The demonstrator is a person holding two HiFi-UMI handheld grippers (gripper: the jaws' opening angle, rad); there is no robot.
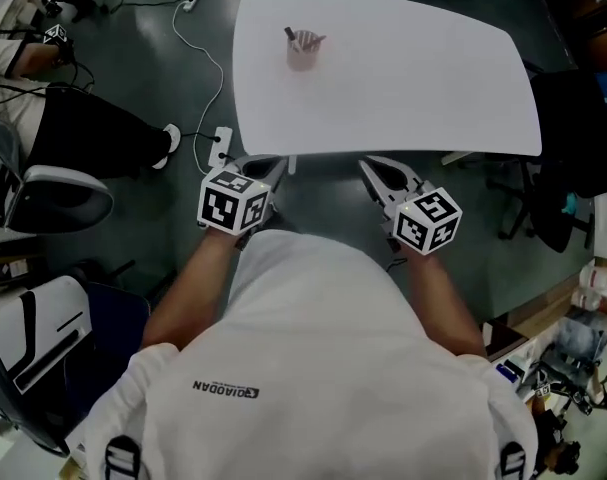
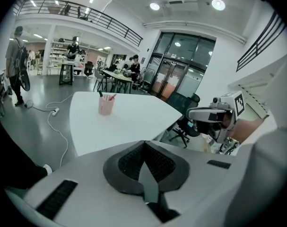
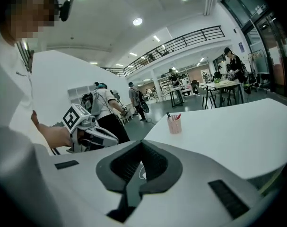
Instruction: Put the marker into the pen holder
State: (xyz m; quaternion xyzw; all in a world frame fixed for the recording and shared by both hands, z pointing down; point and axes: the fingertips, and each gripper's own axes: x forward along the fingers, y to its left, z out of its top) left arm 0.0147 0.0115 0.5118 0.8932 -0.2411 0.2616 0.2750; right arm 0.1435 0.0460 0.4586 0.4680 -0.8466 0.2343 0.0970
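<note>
A pink translucent pen holder (image 1: pixel 303 52) stands upright on the far left part of the white table (image 1: pixel 413 78), with a dark marker (image 1: pixel 291 35) and a reddish one sticking out of it. Both grippers hover off the table's near edge, close to the person's body. My left gripper (image 1: pixel 272 166) is shut with nothing between its pads, and my right gripper (image 1: pixel 375 169) is shut and empty too. The left gripper view shows the holder (image 2: pixel 106 105) far ahead of its shut jaws (image 2: pixel 144 144). The right gripper view shows the holder (image 3: pixel 174 125) beyond its shut jaws (image 3: pixel 141 144).
A white cable with a power strip (image 1: pixel 219 148) runs over the dark floor left of the table. An office chair (image 1: pixel 53 193) stands at the left, a dark chair (image 1: pixel 573 138) at the right. A seated person (image 1: pixel 73 128) is at the left; others stand around tables behind.
</note>
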